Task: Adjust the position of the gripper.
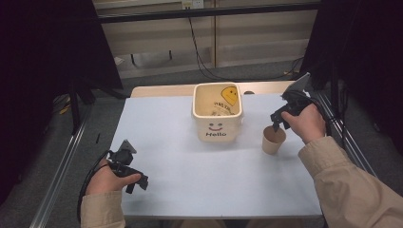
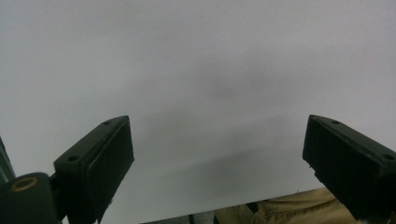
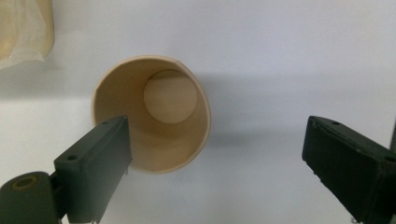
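Observation:
A tan paper cup [image 1: 273, 139] stands upright and empty on the white table, right of the bin. From above, the cup [image 3: 152, 114] has its rim next to the left jaw of my right gripper [image 3: 215, 163], which is open with nothing between its jaws. In the high view the right gripper [image 1: 279, 122] hovers just above the cup's far rim. My left gripper [image 1: 135, 184] lies low at the table's front left, open and holding nothing. In the left gripper view the left gripper [image 2: 217, 158] faces bare white table.
A cream square bin [image 1: 217, 113] marked "Hello" stands at the table's middle back, with a yellow smiley item and crumpled paper inside. The bin's corner [image 3: 23, 32] lies upper left of the cup. Metal rails [image 1: 66, 161] run along both table sides.

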Demonstrator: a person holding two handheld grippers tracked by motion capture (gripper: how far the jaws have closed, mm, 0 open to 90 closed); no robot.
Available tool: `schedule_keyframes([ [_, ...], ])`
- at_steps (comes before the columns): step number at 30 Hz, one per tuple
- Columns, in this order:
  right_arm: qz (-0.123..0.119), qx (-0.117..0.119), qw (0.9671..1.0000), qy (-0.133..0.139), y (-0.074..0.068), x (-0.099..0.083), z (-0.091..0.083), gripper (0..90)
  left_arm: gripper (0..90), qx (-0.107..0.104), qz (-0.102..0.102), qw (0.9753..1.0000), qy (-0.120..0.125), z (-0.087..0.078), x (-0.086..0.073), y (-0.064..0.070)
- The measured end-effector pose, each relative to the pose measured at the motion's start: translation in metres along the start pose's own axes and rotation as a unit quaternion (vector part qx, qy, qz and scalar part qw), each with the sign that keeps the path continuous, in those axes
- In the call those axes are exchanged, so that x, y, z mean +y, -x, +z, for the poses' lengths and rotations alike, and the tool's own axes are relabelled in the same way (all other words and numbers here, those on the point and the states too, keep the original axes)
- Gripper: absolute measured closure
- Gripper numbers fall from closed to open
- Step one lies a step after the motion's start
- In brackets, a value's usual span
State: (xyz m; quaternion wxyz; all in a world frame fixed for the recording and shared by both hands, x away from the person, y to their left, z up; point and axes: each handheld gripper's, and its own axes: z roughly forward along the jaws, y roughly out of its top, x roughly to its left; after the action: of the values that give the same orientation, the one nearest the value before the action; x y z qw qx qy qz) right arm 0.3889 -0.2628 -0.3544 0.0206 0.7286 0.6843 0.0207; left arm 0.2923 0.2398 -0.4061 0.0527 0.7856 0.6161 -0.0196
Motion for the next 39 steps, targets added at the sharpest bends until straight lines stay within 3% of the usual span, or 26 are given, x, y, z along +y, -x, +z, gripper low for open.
schedule_keyframes([
  [9,-0.005,0.005,1.0000,0.005,-0.003,0.003,-0.028,7.6,8.6,0.007,0.006,1.0000,0.002,0.002,0.001,0.001],
  [13,-0.005,-0.001,1.0000,0.007,-0.005,0.005,-0.038,7.5,8.7,0.000,0.004,1.0000,0.000,0.001,0.001,0.002],
  [14,-0.008,0.000,0.9999,0.007,-0.007,0.006,-0.042,7.6,8.7,0.007,0.015,0.9999,0.001,0.000,0.002,0.001],
  [22,-0.008,-0.007,0.9999,0.009,-0.017,0.012,-0.059,7.3,8.6,0.005,0.006,1.0000,0.005,0.000,0.000,0.002],
  [39,-0.026,0.000,0.9996,0.006,-0.042,0.016,-0.058,7.2,8.7,0.004,0.008,0.9999,0.008,-0.003,-0.002,0.001],
])
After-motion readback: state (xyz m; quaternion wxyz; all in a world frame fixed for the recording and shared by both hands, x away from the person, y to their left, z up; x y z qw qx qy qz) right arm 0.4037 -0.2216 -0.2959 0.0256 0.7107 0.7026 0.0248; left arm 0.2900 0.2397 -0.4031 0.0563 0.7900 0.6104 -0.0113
